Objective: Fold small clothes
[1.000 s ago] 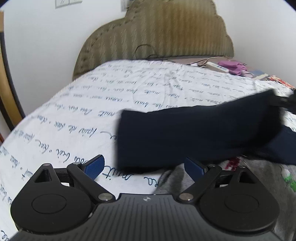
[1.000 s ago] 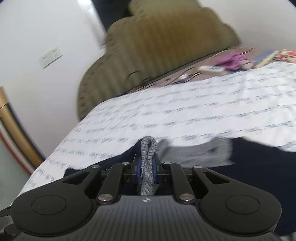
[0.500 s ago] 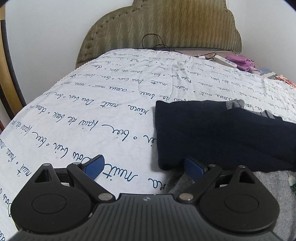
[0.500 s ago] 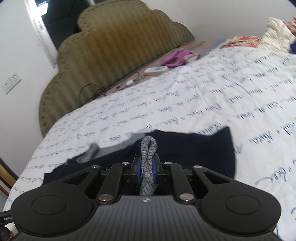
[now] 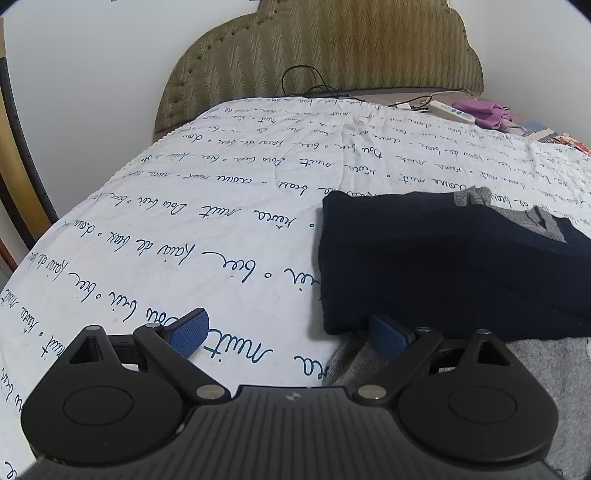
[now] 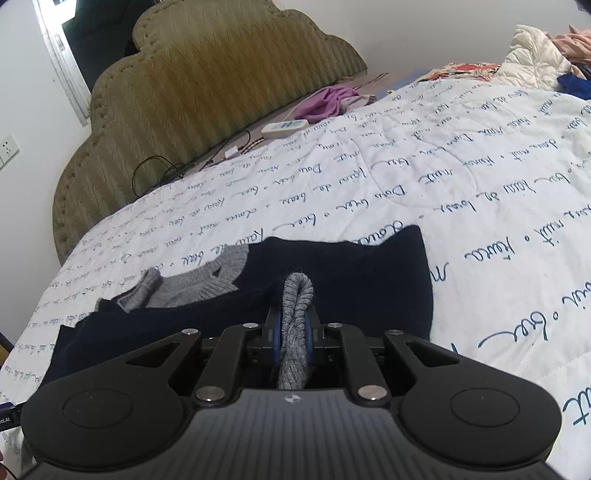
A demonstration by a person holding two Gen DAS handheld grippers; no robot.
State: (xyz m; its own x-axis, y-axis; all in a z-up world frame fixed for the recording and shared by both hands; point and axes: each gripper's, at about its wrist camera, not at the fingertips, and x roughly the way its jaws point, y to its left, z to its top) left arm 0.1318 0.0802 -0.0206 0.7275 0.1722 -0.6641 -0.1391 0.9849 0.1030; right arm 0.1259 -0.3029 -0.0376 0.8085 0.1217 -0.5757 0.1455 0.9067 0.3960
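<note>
In the left wrist view, a curved wooden frame [image 5: 14, 155] edges the picture at nine o'clock, against the white wall. The left claw [image 5: 288, 334] hangs low over the bed's white quilt [image 5: 207, 221] with blue script printed on it, its blue pads well apart and nothing between them. The left pad is over bare quilt; the right pad sits at the near corner of the navy sweater [image 5: 443, 269], over a grey garment [image 5: 535, 369] that lies at five o'clock under the sweater's near edge. The navy sweater lies folded on the quilt at three o'clock, its grey collar [image 5: 517, 218] showing at the far side. Past it, at twelve o'clock, stands the olive padded headboard [image 5: 332, 55] with a black cable [image 5: 306, 79] looped at its foot; at one o'clock lie a white remote [image 5: 452, 110] and a purple cloth [image 5: 484, 112].

In the right wrist view, a wall socket [image 6: 7, 147] shows at nine o'clock and a dark window [image 6: 96, 29] at eleven. The right claw [image 6: 293, 332] is clamped on a grey knit cuff [image 6: 297, 295], which bunches up between the pads over the navy sweater. Bare quilt stretches to three o'clock, and at one o'clock a heap of clothes [image 6: 535, 55] lies at the far corner of the bed.
</note>
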